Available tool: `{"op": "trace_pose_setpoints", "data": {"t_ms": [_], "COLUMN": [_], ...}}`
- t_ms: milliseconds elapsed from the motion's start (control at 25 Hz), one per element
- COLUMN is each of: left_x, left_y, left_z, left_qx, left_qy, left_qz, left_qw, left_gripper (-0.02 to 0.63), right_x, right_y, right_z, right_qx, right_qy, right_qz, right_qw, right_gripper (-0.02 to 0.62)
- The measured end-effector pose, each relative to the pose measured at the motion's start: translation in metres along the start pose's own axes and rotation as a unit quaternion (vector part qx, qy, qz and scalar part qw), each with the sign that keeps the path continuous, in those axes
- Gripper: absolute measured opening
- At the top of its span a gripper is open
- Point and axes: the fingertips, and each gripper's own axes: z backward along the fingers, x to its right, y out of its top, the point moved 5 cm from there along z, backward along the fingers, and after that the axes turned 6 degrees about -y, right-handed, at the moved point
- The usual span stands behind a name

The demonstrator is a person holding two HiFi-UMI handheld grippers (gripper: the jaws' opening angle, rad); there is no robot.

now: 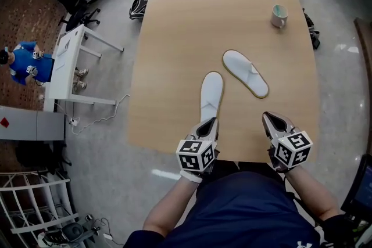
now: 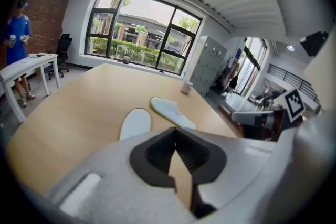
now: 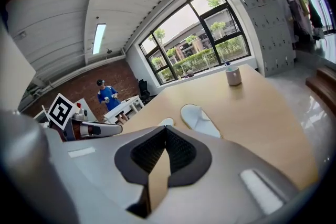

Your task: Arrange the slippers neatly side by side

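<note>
Two white slippers lie on the wooden table (image 1: 174, 55). The nearer slipper (image 1: 211, 93) (image 2: 135, 123) points straight away from me and shows a plain surface. The farther slipper (image 1: 246, 72) (image 2: 172, 112) (image 3: 199, 119) has a strap and lies slanted, to the right of the first, toe ends apart. My left gripper (image 1: 207, 124) (image 2: 176, 131) is shut on nothing, with its tip at the near end of the plain slipper. My right gripper (image 1: 271, 120) (image 3: 166, 129) is also shut and empty, near the table's front edge, below the slanted slipper.
A pale mug (image 1: 279, 15) (image 2: 186, 87) (image 3: 233, 75) stands at the table's far right corner. A person in blue (image 1: 26, 64) stands by a white desk (image 1: 67, 64) far to the left. Bags lie on the floor beyond the table.
</note>
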Motion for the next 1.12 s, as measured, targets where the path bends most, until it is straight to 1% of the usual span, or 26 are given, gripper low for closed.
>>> {"op": "trace_pose_setpoints", "data": {"t_ms": [120,200,320,520,680,800,960,1120], "left_x": [-0.01,-0.02,-0.034,-0.048,-0.065,-0.08,-0.084,-0.085], "left_y": [0.0,-0.001,-0.005,-0.005,-0.014,-0.021,-0.03,-0.042], "left_z": [-0.017,-0.027,-0.039,-0.063,-0.08,-0.088,-0.1,-0.115], "left_qx": [-0.012,-0.025,-0.043,-0.046,-0.075,-0.093,-0.118,-0.142], "left_qy": [-0.005,-0.006,-0.01,-0.039,-0.032,-0.024,-0.032,-0.041], "left_qz": [-0.026,-0.045,-0.067,-0.108,-0.119,-0.136,-0.172,-0.208], "left_qw": [0.9996,0.9987,0.9968,0.9923,0.9896,0.986,0.9774,0.9668], "left_gripper": [0.005,0.005,0.005,0.005,0.005,0.005,0.005,0.005], "right_x": [0.017,0.026,0.035,0.046,0.055,0.058,0.062,0.065], "right_y": [0.006,0.012,0.012,0.013,0.019,0.014,0.007,-0.003], "right_z": [-0.014,-0.028,-0.057,-0.108,-0.138,-0.163,-0.188,-0.204], "right_qx": [0.003,0.001,-0.016,-0.047,-0.051,-0.077,-0.112,-0.135], "right_qy": [-0.024,-0.036,-0.04,-0.039,-0.035,-0.027,-0.031,-0.024], "right_qz": [0.016,0.039,0.096,0.19,0.268,0.318,0.374,0.41], "right_qw": [1.0,0.999,0.994,0.98,0.961,0.945,0.92,0.902], "right_gripper": [0.011,0.011,0.011,0.011,0.011,0.011,0.011,0.011]}}
